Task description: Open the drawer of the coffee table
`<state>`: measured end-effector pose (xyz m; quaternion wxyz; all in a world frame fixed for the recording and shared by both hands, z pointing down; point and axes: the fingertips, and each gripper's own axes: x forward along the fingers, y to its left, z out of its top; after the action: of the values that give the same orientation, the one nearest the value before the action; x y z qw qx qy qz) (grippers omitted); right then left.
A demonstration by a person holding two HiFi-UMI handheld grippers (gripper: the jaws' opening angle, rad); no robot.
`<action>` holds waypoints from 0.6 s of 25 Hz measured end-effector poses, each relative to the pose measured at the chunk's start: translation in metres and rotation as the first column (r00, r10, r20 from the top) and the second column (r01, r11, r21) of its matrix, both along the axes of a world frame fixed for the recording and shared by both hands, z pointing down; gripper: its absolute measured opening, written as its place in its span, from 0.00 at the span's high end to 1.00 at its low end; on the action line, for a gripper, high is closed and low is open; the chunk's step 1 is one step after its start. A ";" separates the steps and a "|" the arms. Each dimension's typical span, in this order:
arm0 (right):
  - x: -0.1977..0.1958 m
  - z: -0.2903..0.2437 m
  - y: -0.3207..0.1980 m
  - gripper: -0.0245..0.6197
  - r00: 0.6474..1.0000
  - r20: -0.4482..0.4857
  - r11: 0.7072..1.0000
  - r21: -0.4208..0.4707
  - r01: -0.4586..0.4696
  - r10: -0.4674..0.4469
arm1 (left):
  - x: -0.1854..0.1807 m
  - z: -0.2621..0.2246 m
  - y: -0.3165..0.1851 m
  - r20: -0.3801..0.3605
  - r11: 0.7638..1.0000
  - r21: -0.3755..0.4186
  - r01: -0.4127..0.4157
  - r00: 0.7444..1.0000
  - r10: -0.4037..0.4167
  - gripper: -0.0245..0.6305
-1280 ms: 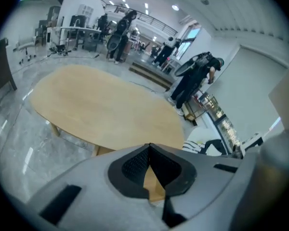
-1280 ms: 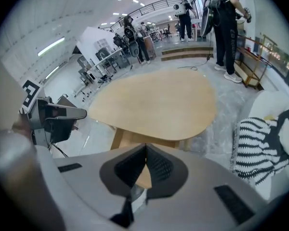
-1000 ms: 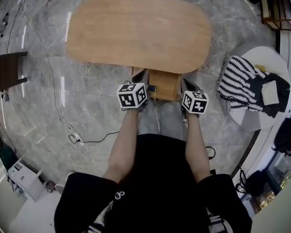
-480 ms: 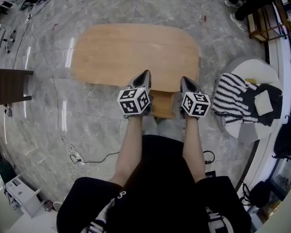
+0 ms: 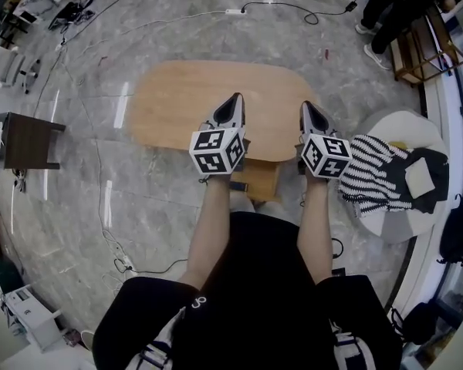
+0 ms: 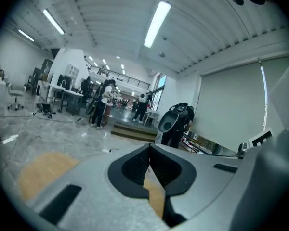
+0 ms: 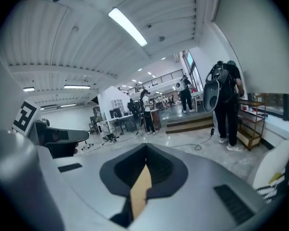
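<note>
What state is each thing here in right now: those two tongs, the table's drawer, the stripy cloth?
left gripper: shut, empty, held above the table.
right gripper: shut, empty, held above the table.
drawer: pulled out past the near edge of the coffee table.
striped cloth: crumpled on a white seat.

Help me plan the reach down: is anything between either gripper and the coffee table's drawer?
Nothing visible does. The drawer juts out below the near edge of the coffee table. The left gripper and right gripper, both shut and empty, hang over that table, nothing lying between.
</note>
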<state>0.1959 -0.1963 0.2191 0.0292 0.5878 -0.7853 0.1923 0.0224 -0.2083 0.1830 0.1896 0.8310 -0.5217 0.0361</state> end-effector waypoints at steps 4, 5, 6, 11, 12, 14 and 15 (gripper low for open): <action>0.001 -0.049 -0.003 0.95 1.000 0.002 0.995 0.102 0.006 -0.006 | -0.001 -0.046 0.001 0.018 0.995 0.103 0.013 1.000 -0.015 0.95; 0.002 -0.061 -0.004 0.95 1.000 0.008 0.993 0.121 0.009 -0.010 | 0.000 -0.057 0.001 0.018 0.992 0.127 0.014 1.000 -0.016 0.95; 0.002 -0.073 -0.005 0.95 1.000 0.018 0.990 0.137 0.011 -0.014 | 0.001 -0.069 0.002 0.017 0.989 0.150 0.014 1.000 -0.017 0.95; 0.006 -0.123 -0.003 0.94 0.999 0.033 0.974 0.228 0.016 -0.024 | 0.004 -0.111 0.007 0.027 0.971 0.237 0.035 0.999 -0.043 0.95; 0.006 -0.132 -0.003 0.94 0.999 0.027 0.969 0.245 0.017 -0.025 | 0.004 -0.117 0.007 0.031 0.967 0.250 0.043 0.998 -0.052 0.95; 0.006 -0.149 -0.002 0.94 1.000 0.013 0.961 0.277 0.016 -0.020 | 0.000 -0.128 0.006 0.044 0.960 0.273 0.060 0.996 -0.075 0.95; 0.006 -0.157 -0.001 0.94 1.000 0.005 0.957 0.291 0.014 -0.016 | -0.003 -0.133 0.006 0.054 0.957 0.283 0.067 0.995 -0.085 0.95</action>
<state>0.2021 -0.1973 0.0622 -0.0590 0.5790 -0.8096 0.0764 0.0197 -0.2021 0.0500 0.0541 0.8272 -0.5590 -0.0183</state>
